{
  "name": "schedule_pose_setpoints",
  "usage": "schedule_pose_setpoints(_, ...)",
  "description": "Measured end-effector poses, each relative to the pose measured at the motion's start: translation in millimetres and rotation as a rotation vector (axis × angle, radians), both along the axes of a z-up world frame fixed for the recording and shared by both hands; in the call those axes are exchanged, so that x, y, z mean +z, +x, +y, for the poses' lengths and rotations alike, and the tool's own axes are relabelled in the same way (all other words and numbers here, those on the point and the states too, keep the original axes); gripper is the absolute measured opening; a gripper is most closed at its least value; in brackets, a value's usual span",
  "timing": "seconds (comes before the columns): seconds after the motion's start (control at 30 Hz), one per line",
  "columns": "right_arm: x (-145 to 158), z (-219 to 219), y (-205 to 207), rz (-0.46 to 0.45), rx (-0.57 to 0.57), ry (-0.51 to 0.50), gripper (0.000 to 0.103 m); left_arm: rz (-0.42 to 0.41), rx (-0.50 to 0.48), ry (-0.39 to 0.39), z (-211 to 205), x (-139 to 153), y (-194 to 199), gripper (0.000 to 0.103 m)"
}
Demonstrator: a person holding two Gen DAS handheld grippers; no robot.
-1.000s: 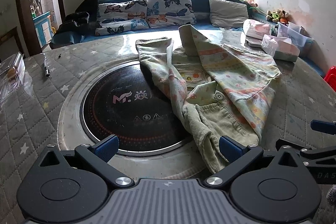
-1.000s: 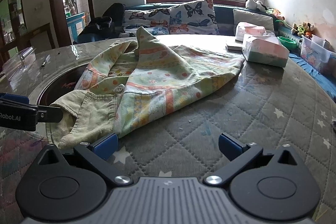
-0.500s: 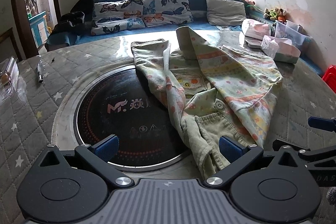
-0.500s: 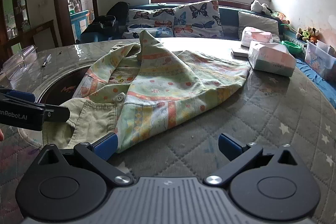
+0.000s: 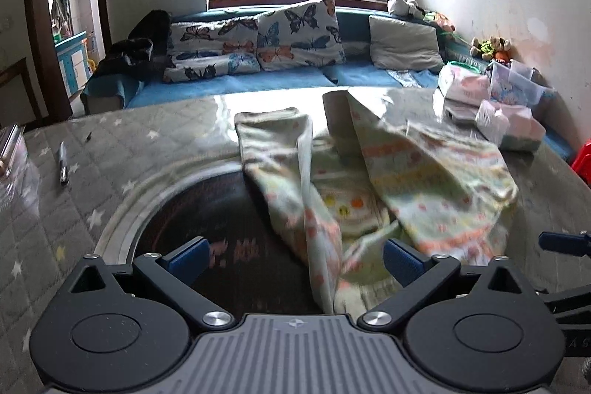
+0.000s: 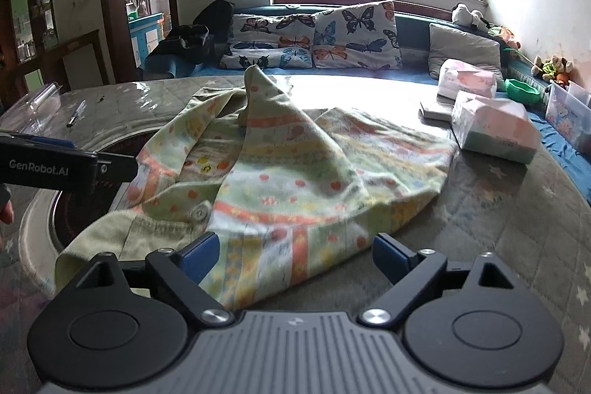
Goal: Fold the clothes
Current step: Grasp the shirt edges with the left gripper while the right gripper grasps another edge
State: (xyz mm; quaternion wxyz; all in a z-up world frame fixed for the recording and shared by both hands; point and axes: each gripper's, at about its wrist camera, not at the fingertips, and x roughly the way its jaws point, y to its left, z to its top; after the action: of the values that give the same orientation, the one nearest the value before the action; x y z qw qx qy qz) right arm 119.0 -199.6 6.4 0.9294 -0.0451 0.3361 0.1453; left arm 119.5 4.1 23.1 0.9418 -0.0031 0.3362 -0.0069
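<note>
A crumpled pale-green child's garment (image 5: 373, 180) (image 6: 295, 172) with orange and yellow print lies heaped on the quilted round table (image 5: 110, 143) (image 6: 517, 231), partly over the dark turntable (image 5: 221, 231). My left gripper (image 5: 295, 255) is open; its near hem lies between the blue pads (image 5: 400, 259), untouched by them. My right gripper (image 6: 295, 252) is open too, straddling the garment's near striped edge. The left gripper's side (image 6: 66, 167) shows at the left of the right wrist view. The right gripper's tip (image 5: 561, 242) shows at the right of the left wrist view.
Tissue packs and boxes (image 6: 491, 128) (image 5: 509, 124) stand on the table's far right. A pen (image 5: 63, 165) and a clear plastic case (image 6: 37, 109) lie at the far left. A blue sofa with butterfly cushions (image 5: 277, 39) runs behind the table.
Both grippers have moved forward and lower toward the garment; its near hem now lies between each pair of fingers. The garment has not visibly shifted.
</note>
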Motion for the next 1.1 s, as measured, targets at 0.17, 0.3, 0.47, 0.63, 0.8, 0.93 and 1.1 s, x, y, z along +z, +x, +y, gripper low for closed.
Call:
schedule_pose_setpoints(0.17, 3.0, 4.8, 27.4, -0.011, 0.014, -0.019, 0.083, -0.012, -0.018, 0.011, -1.3, -1.1, 23.8, 0.089)
schedule_pose_setpoints(0.3, 4.3, 10.9, 54.4, -0.017, 0.025, -0.023, 0.08, 0.006, -0.021, 0.024, -1.5, -8.4, 42.6, 0.086)
schedule_pose_setpoints(0.47, 1.2, 22.8, 88.3, -0.018, 0.053, -0.024, 0.078, 0.029, -0.034, 0.011, 1.8, -16.3, 58.3, 0.077)
schedule_pose_setpoints(0.63, -3.9, 34.8, 121.0, -0.01, 0.083, -0.022, 0.075, 0.044, -0.058, 0.008, 3.5, -21.7, 67.1, 0.059)
schedule_pose_setpoints(0.8, -9.1, 46.8, 153.7, -0.001, 0.114, -0.021, 0.069, 0.058, -0.082, 0.005, 5.2, -27.1, 75.9, 0.04)
schedule_pose_setpoints(0.93, -15.4, 52.7, 170.6, 0.025, 0.133, -0.005, 0.053, 0.069, -0.1, 0.002, 6.7, -31.1, 82.5, 0.027)
schedule_pose_setpoints(1.1, -17.5, 46.7, 168.6, 0.044, 0.127, 0.023, 0.019, 0.068, -0.093, -0.004, 10.7, -30.1, 80.9, 0.012)
